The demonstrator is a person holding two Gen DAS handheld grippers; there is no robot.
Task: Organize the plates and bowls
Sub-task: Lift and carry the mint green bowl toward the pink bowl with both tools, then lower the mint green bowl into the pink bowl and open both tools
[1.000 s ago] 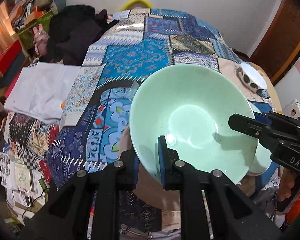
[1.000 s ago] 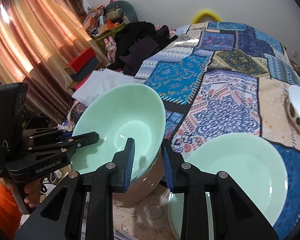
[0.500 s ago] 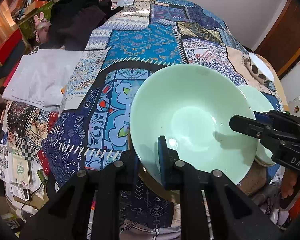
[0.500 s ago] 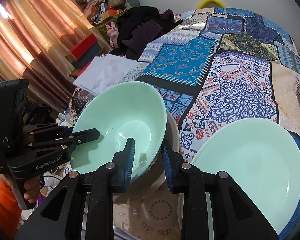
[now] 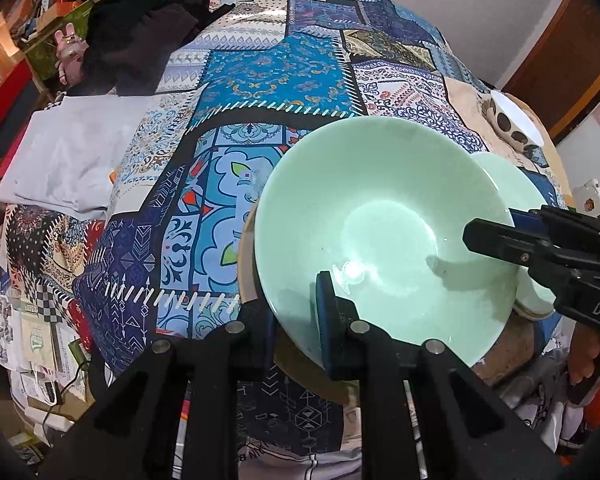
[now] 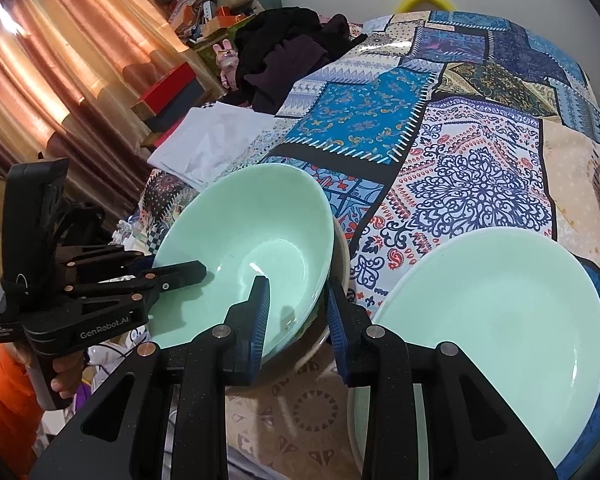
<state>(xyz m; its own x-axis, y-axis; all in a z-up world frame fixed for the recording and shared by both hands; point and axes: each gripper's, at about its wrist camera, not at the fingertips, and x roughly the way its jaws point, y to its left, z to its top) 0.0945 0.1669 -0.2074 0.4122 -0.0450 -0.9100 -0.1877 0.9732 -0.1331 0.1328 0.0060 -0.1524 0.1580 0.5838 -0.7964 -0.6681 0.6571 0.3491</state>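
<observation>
The left tongs [image 5: 296, 316] are clamped on the near rim of a pale green glazed ceramic bowl [image 5: 384, 232], one blue pad inside the bowl and the other outside it. The bowl sits tilted inside a larger beige bowl [image 6: 340, 264], whose rim shows just beyond and under it, near the front edge of a surface covered by a blue patchwork-patterned cloth [image 5: 284, 72].

The right tongs [image 6: 296, 312] straddle the opposite rim of the same green bowl, and their jaws have just been opening. In the right wrist view the inner pad lies against the bowl's inside while the outer pad stands clear of the rims, so they no longer squeeze it.

Just to the right of the two bowls lies a wide, shallow pale green plate [image 6: 496, 320], close to the front edge. Further toward the right edge stands a white bowl with brown spots [image 5: 512, 120]. A folded white sheet [image 5: 72, 156] lies at the left edge.
</observation>
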